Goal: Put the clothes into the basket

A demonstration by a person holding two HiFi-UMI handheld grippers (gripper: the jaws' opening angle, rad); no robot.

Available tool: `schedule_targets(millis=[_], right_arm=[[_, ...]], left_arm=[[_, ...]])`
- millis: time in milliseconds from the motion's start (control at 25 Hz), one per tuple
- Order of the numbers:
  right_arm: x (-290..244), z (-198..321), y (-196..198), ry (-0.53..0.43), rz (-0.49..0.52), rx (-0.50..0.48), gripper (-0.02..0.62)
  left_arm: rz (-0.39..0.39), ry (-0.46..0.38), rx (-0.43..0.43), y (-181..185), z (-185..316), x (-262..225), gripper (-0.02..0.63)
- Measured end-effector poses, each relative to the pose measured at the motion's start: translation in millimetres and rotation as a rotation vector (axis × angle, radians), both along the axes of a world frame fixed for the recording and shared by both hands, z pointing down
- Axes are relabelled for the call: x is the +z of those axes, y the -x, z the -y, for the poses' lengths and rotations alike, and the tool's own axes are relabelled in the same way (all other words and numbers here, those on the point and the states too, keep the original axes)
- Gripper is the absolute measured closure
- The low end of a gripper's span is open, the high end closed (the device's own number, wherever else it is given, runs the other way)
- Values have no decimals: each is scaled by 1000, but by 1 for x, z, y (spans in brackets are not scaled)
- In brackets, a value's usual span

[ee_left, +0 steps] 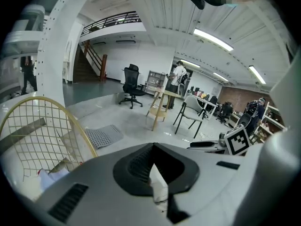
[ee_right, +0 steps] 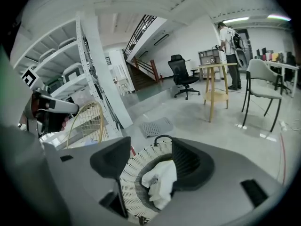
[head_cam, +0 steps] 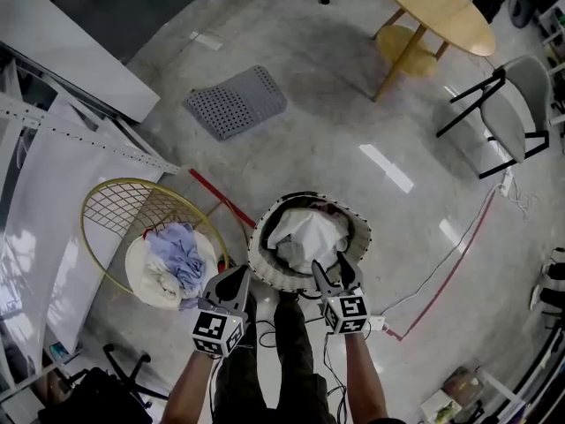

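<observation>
A round woven basket (head_cam: 261, 263) stands on the floor just ahead of my feet, with a white garment (head_cam: 305, 232) lying in it. My right gripper (head_cam: 335, 272) hangs over the basket's near rim, its jaws open. In the right gripper view (ee_right: 150, 146) the white garment (ee_right: 160, 180) lies in the basket (ee_right: 131, 178) below the gap, close to the right-hand pad. My left gripper (head_cam: 233, 281) hovers at the basket's left edge, and in its own view (ee_left: 153, 147) the tips meet. To the left, blue and white clothes (head_cam: 177, 256) are piled in a yellow wire seat (head_cam: 115, 203).
White metal shelving (head_cam: 53, 122) runs along the left. A grey perforated mat (head_cam: 237, 102) lies on the floor beyond the basket. A round wooden table (head_cam: 437, 7) and a grey chair (head_cam: 516, 109) stand far right. A red cable (head_cam: 450, 276) crosses the floor at right.
</observation>
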State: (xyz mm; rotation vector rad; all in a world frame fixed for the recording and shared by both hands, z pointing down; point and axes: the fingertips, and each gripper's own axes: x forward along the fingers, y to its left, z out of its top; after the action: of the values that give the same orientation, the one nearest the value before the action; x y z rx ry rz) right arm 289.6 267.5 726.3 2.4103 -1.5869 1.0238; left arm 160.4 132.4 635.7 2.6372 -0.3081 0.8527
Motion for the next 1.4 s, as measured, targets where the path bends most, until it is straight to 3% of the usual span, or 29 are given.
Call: schedule_targets(millis=[360,640,760,1040,1400], right_arm=[[-33,6,-2,-29,-52,-14,321],[-85,9,5,-45,-122,-34,421],[-117,17,14,-56,-172,-51,512],[-184,42,33,-142,-220,-143,550],[-242,100,95,-250,-203,-364,563]], left_arm=[[-26,-21,-6,-1,1,-20,606],[-62,-39,-15,5,-1,-56,604],[-81,-46,-25,11,1,-77,605],[-127,-89,-72,14,4,-126,605],[-140,-145,-218,66,24,-167,604]])
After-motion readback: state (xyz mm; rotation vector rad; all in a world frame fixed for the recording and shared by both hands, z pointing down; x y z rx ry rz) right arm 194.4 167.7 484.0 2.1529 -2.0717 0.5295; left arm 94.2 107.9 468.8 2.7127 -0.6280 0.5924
